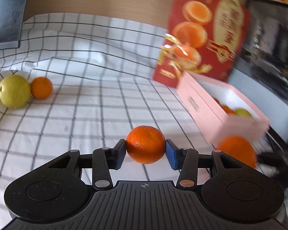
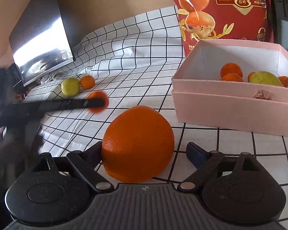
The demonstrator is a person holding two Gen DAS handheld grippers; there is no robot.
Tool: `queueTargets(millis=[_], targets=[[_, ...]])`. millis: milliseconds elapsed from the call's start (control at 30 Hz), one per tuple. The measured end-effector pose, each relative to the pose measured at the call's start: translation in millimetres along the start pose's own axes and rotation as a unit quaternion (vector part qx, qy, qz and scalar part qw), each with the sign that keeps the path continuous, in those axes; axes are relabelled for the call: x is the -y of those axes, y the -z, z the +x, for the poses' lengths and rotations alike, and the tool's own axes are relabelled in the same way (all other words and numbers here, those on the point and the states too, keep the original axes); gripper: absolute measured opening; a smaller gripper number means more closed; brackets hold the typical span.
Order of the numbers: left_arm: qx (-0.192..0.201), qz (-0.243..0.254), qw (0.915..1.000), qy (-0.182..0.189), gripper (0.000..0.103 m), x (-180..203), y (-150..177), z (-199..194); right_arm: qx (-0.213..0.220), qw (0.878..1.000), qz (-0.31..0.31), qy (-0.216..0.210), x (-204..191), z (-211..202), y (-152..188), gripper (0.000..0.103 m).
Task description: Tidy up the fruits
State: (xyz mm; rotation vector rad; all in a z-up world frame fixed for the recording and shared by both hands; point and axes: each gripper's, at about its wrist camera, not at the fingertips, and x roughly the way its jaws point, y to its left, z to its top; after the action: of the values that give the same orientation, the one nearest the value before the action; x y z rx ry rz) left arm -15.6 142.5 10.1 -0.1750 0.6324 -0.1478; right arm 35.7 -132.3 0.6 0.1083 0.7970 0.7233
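A: Left gripper (image 1: 146, 151), what's it got?
B: A small tangerine (image 1: 145, 144), lower centre of the left wrist view. Both pads press its sides, so it's clamped, lifted off the checked cloth (image 1: 86, 115).
A: Right gripper (image 2: 146, 153)?
B: Jaws wide. Big orange (image 2: 137, 144) sits btwn them on the cloth, lower centre of the right wrist view. Left finger (image 2: 95, 150) touches or nearly touches its side; right finger (image 2: 196, 155) stands clear, gap visible. Not gripped.
A: The box?
B: Pink box (image 2: 228, 111), right side of the right view, open top. Inside: a few small oranges (image 2: 231, 70) and a green-yellow fruit (image 2: 264, 79). Red printed bag (image 2: 226, 9) stands behind it, upper right.
A: Anything else loose on the cloth?
B: Yes. In the left view, far left, mid-height: a yellow-green fruit (image 1: 14, 91) w/ a small orange (image 1: 41, 87) touching its right side. Same pair shows left of centre in the right view.
A: Other bits?
B: Dark monitor (image 2: 42, 44), upper left of the right view. The left gripper's there too, blurred, at the left edge w/ its tangerine at the tip. In the left view the big orange shows at lower right, just below the pink box corner, also blurred.
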Motion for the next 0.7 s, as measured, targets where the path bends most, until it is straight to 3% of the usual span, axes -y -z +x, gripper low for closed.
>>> queueTargets(millis=[100, 367, 567, 700], targets=[[-0.019, 0.012, 0.9997, 0.000, 0.050, 9, 12, -1, -0.004, 1.000, -0.005, 0.003, -2, 1, 0, 0.093], [-0.008, -0.012, 0.9999, 0.006, 0.050, 6, 20, -2, -0.033, 0.995, -0.074, 0.053, -16, 0, 7, 0.094], [-0.004, -0.018, 0.9998, -0.008, 0.050, 11, 22, -4, -0.034, 0.998, -0.022, 0.040, 14, -25, 12, 0.094], [-0.003, -0.020, 0.9997, -0.016, 0.050, 13, 23, -4, -0.024, 0.998, -0.013, 0.065, 29, -44, 20, 0.094]])
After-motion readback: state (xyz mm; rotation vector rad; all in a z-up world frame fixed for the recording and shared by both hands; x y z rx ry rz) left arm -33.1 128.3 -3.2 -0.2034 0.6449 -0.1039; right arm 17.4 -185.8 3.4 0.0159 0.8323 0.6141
